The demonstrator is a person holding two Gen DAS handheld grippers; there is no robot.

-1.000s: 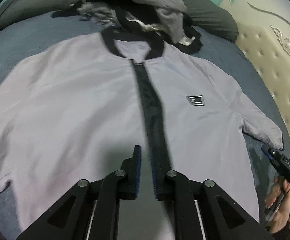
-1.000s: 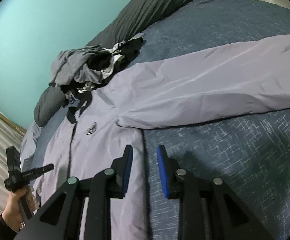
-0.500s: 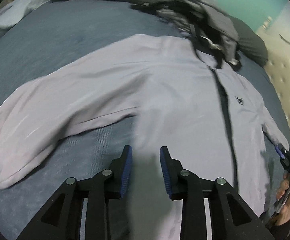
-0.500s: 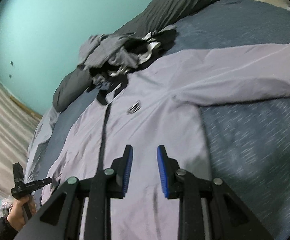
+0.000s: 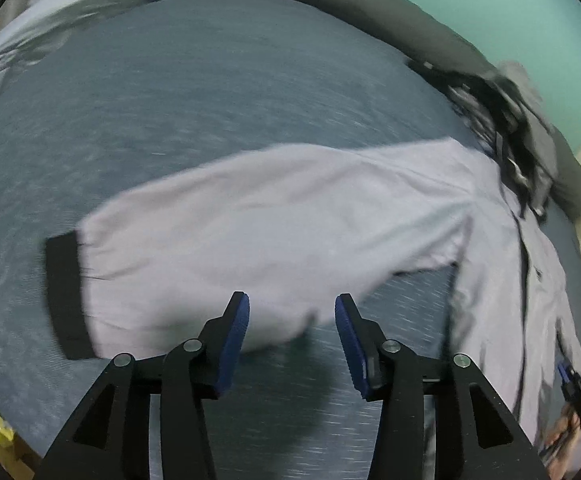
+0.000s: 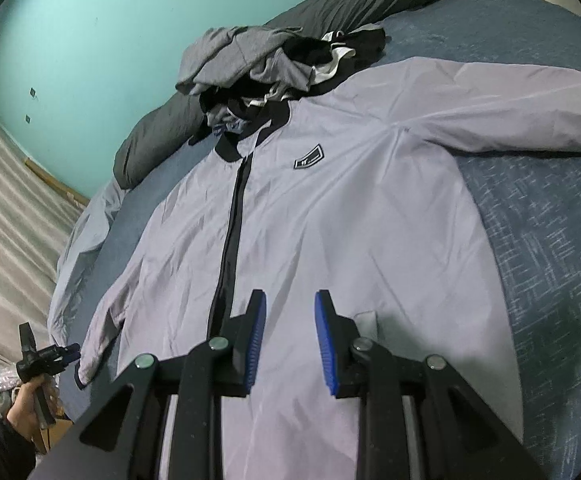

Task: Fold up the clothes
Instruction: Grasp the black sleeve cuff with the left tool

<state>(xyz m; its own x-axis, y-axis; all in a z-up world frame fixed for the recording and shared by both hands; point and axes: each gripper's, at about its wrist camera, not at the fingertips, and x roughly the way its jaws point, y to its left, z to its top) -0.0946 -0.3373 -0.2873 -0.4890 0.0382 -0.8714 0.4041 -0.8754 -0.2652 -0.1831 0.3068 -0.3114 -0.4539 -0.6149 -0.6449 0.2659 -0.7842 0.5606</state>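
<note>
The lavender jacket (image 6: pixel 330 216) lies face up and zipped on the blue bedspread (image 6: pixel 550 248), collar toward a pile of grey and black clothes (image 6: pixel 266 64). Its sleeve (image 5: pixel 250 236) extends flat across the bedspread, with the black cuff (image 5: pixel 64 296) at its far end and bare bedspread on all sides of it. The left gripper (image 5: pixel 292 310) hovers over the lower edge of that sleeve, jaws spread wide, holding nothing. The right gripper (image 6: pixel 290 308) hovers above the jacket hem, jaws parted and empty. The left wrist view is motion-blurred, so fabric detail is unclear. The other sleeve is cut off at the frame edge. Compared with half a second ago, the left gripper has swung from the jacket body to the sleeve and its jaws have widened.
</note>
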